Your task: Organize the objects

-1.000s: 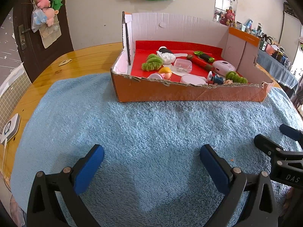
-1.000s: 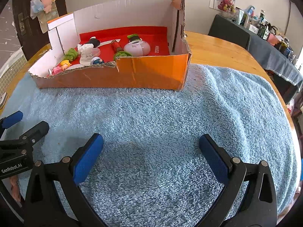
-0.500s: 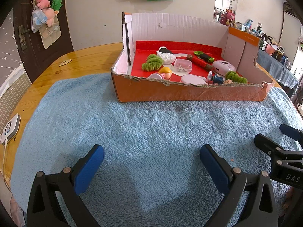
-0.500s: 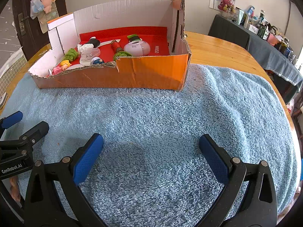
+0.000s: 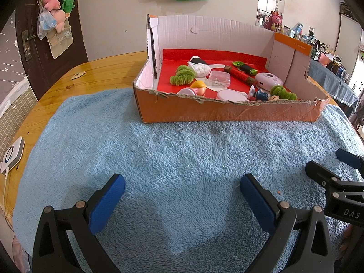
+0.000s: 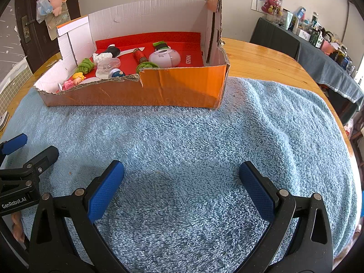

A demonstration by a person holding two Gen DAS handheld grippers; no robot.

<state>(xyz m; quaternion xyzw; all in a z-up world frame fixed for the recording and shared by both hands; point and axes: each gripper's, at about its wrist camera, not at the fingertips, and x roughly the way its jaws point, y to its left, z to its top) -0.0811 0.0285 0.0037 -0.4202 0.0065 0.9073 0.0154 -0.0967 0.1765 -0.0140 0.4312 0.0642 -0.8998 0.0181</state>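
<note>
While jaws gape empty, box (image 5: 227,111) well ahead

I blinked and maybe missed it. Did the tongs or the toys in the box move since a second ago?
Nothing visibly changed. The left tongs and right tongs stay open and empty over the blue towel, and the toys still lie in the cardboard box.

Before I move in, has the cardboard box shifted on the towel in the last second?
No. In the left wrist view the cardboard box sits in the same spot on the blue towel, its near wall against the same pile line.
</note>
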